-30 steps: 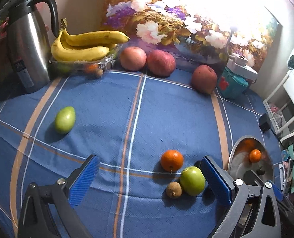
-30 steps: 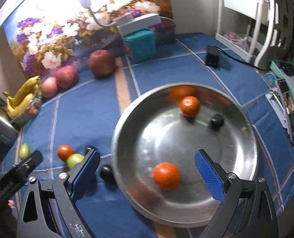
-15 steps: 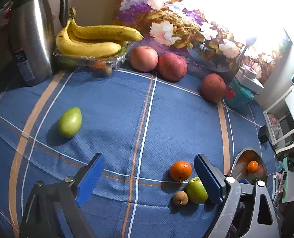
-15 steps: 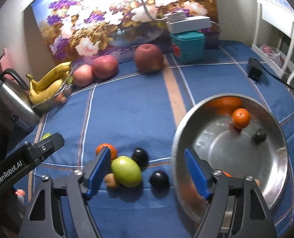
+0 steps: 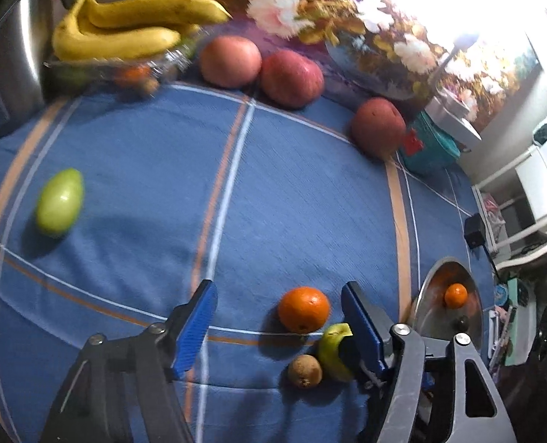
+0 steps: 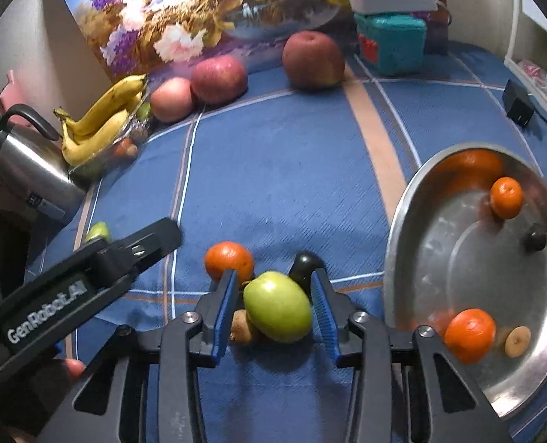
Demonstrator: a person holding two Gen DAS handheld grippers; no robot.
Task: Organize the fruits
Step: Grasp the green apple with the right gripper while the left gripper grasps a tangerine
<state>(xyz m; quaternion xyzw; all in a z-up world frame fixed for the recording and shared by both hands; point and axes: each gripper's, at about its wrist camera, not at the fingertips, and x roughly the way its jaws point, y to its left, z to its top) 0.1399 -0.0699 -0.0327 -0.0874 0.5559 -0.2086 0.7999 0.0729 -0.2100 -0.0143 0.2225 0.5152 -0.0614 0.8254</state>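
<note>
My right gripper (image 6: 273, 288) points down at a green apple (image 6: 277, 306) on the blue cloth. Its jaws are closing with the apple between them, and a thin gap still shows at the left pad. A small brown fruit (image 6: 242, 326) and a dark fruit (image 6: 304, 265) lie against the apple. My left gripper (image 5: 279, 289) hangs over an orange (image 5: 303, 308). Its jaws are closing too, still well apart from the orange between them. The steel bowl (image 6: 395, 243) at the right holds two oranges (image 6: 506, 197) and a dark fruit (image 6: 535, 236).
A second green fruit (image 5: 60, 199) lies alone at the left. Bananas (image 5: 125, 33) on a clear tray, three red apples (image 5: 291, 77), a steel kettle (image 6: 26, 170) and a teal box (image 6: 391, 46) line the back. A flower picture stands behind them.
My right gripper swung left from above the bowl to the green apple and narrowed around it. My left gripper sank toward the orange and narrowed.
</note>
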